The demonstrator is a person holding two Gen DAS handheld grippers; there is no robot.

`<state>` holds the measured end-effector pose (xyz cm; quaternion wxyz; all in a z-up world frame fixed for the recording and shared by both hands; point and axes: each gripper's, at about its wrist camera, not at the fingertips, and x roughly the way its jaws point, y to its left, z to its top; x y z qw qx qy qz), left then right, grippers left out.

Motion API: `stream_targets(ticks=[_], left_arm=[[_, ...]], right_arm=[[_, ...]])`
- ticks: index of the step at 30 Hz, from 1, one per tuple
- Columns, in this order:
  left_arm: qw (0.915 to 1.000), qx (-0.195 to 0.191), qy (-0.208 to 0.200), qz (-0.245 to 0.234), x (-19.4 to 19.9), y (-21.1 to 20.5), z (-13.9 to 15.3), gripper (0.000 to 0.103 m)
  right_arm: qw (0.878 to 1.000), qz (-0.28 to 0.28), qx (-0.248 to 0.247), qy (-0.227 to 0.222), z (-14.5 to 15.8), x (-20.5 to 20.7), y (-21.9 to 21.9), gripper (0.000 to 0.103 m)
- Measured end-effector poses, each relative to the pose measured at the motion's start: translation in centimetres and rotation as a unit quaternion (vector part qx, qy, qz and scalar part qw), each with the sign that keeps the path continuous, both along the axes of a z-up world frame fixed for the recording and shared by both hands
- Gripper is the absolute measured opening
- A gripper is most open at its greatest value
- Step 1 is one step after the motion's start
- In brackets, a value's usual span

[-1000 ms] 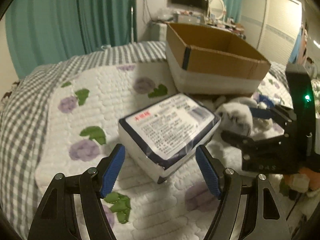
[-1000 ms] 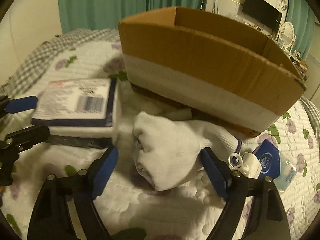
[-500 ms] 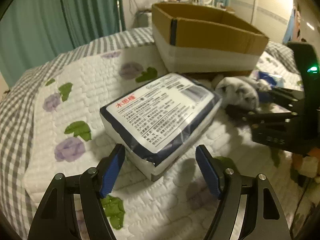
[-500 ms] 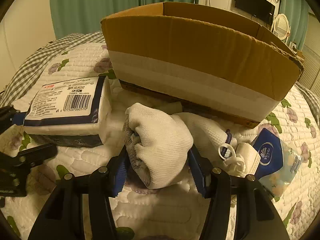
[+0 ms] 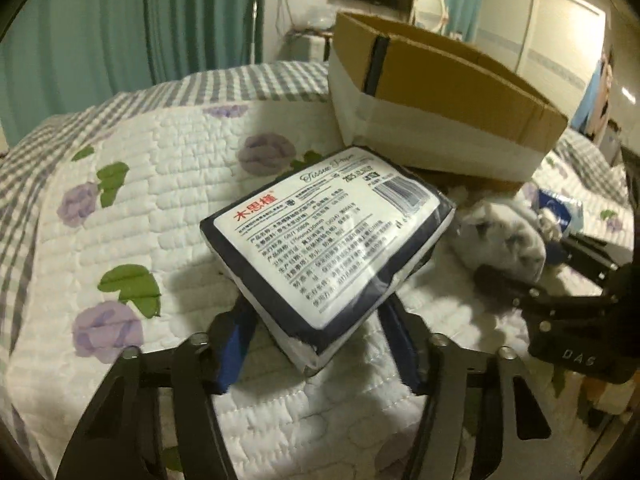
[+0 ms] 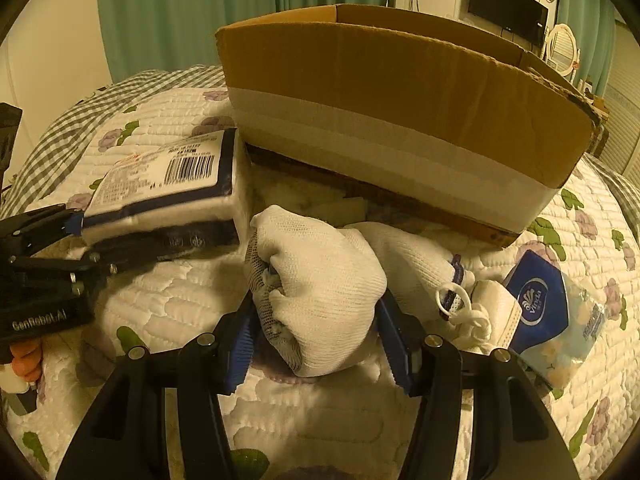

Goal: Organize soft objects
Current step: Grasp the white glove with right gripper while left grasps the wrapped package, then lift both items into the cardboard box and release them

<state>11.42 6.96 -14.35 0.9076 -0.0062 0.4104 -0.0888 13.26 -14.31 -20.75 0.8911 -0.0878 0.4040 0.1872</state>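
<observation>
Tissue pack (image 5: 328,244) sits clamped in my left claw (image 5: 316,344), its near corner pinched between the blue pads and its front end tilted up off the bed (image 5: 132,208). My right claw (image 6: 316,340) is closed on the rolled white sock bundle (image 6: 320,292), which bulges out between its pads. I judge both grasps made and the carry into the cardboard box (image 6: 400,92) as the step in hand; the box stands just behind both items, open at the top. Next I need height: each load must clear the near wall before release, and I would take them one at a time so my arms do not cross.

The pack is a flat, squashy brick in glossy film, navy-edged with a white printed label, likely to sag from a corner hold. The sock is ribbed knit, soft and springy, and may slip if loosened. A small blue tissue packet (image 6: 540,308) and a folded white mask (image 6: 488,312) lie on the quilted, flower-printed cover to the right, not yet gathered.
</observation>
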Motion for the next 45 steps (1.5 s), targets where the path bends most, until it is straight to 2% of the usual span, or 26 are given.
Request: stream_targets(ticks=[4,10,18,24,29,33,36,38,41,45], left_arm=[[0.9998,-0.010,-0.016,0.005,-0.8,0.1,0.8,0.033],[0.9991,-0.015,-0.038,0.009,-3.3,-0.7,2.9,0.024],[0.9962,-0.042,-0.076,0.001,-6.4,-2.5,8.2,0.020],[0.9953,0.006,-0.092,-0.029,-7.5,-6.1,11.7,0.019],[0.9925,0.010,-0.119,-0.026,-7.2,-7.4,16.1,0.019],[0.9871,0.024,-0.154,-0.039,-6.0,-8.8,19.8,0.019],[0.9822,0.030,-0.181,-0.042,-3.8,-9.8,22.3,0.020],[0.9821,0.022,-0.181,-0.046,-1.8,-10.3,23.0,0.020],[0.9839,0.026,-0.171,-0.047,2.0,-11.4,22.5,0.020],[0.9870,0.044,-0.147,-0.049,6.9,-12.8,19.6,0.021]], right_arm=[[1.000,0.001,0.006,-0.004,0.7,-0.8,-0.4,0.048],[0.999,0.011,0.030,-0.019,3.2,-3.2,-1.3,0.043],[0.995,0.010,0.085,-0.060,9.3,-5.8,-3.7,0.043],[0.990,0.011,0.100,-0.099,13.7,-7.0,-5.9,0.043],[0.985,0.003,0.113,-0.130,17.6,-6.1,-7.9,0.043],[0.979,-0.004,0.104,-0.175,21.6,-3.8,-8.4,0.043],[0.978,-0.006,0.099,-0.183,22.8,-1.1,-8.4,0.043],[0.979,-0.004,0.097,-0.179,23.0,1.0,-8.1,0.043],[0.982,-0.003,0.086,-0.167,22.1,4.4,-7.4,0.043],[0.987,-0.004,0.092,-0.134,18.9,8.6,-7.1,0.043]])
